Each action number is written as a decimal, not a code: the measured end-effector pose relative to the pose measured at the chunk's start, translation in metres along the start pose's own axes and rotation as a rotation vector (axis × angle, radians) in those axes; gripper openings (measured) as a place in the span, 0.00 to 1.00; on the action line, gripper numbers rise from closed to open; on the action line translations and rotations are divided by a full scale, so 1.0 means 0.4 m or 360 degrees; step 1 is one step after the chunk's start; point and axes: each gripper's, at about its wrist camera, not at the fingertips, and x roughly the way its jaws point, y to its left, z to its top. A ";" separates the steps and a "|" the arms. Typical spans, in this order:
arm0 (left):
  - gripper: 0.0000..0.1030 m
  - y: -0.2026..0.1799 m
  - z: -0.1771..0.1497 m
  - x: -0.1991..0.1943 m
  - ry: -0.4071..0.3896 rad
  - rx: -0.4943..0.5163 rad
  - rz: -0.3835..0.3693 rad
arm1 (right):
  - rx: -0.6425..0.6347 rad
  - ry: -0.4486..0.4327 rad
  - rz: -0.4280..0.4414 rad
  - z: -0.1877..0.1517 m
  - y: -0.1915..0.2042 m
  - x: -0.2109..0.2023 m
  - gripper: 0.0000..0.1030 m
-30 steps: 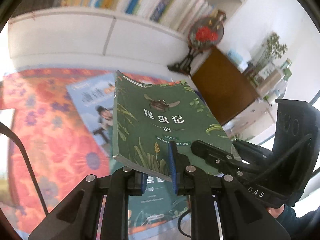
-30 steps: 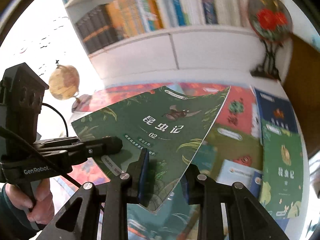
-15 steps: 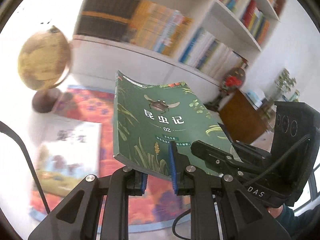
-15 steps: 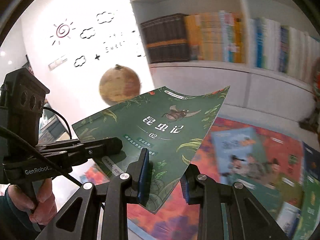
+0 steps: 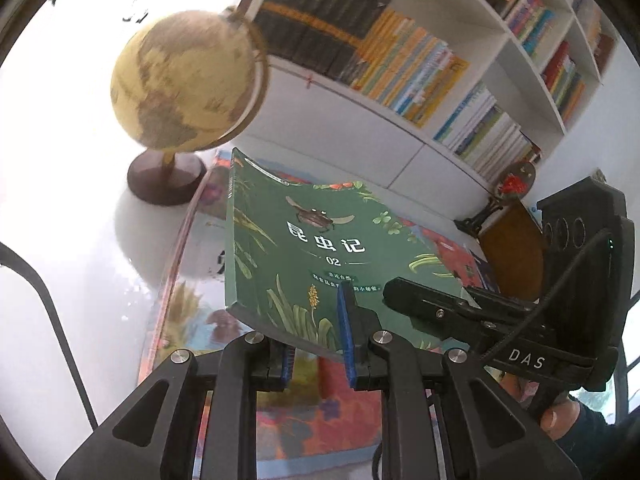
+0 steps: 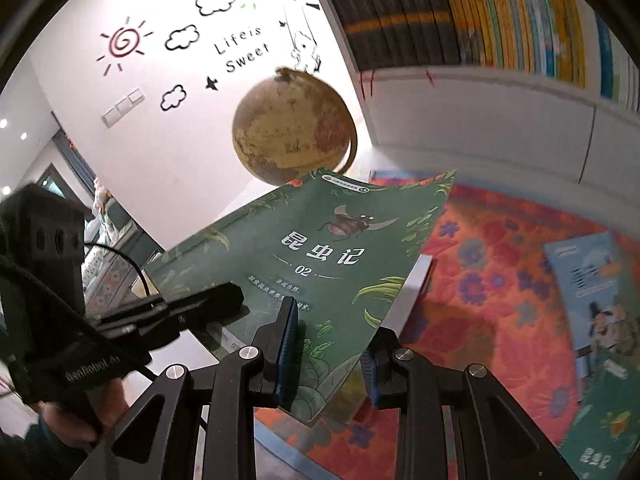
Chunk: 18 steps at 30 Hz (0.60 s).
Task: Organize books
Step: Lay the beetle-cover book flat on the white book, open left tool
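Above the floral mat (image 6: 480, 280), the green insect paperback (image 5: 320, 248) hung cover-up between left gripper (image 5: 318, 344) and right gripper (image 6: 332, 354), each closed on its lower edge. Thin and flexible, it probably sagged unless pinched near both corners. Its long axis ran away from the cameras, title top toward the globe (image 6: 290, 132).

The globe (image 5: 188, 80) stands close ahead of the held green book (image 5: 316, 256), blocking the way forward.
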 end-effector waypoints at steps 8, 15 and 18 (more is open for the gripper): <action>0.16 0.119 -0.035 0.087 0.0117 -0.0124 -0.0017 | 0.0140 0.0180 -0.0020 -0.014 -0.034 0.152 0.27; 0.16 0.168 -0.062 0.115 0.0208 -0.0163 -0.0039 | 0.0204 0.0242 -0.0061 -0.050 -0.039 0.206 0.27; 0.20 0.183 -0.078 0.115 0.0237 -0.0185 -0.0009 | 0.0258 0.0277 -0.0049 -0.063 -0.045 0.229 0.27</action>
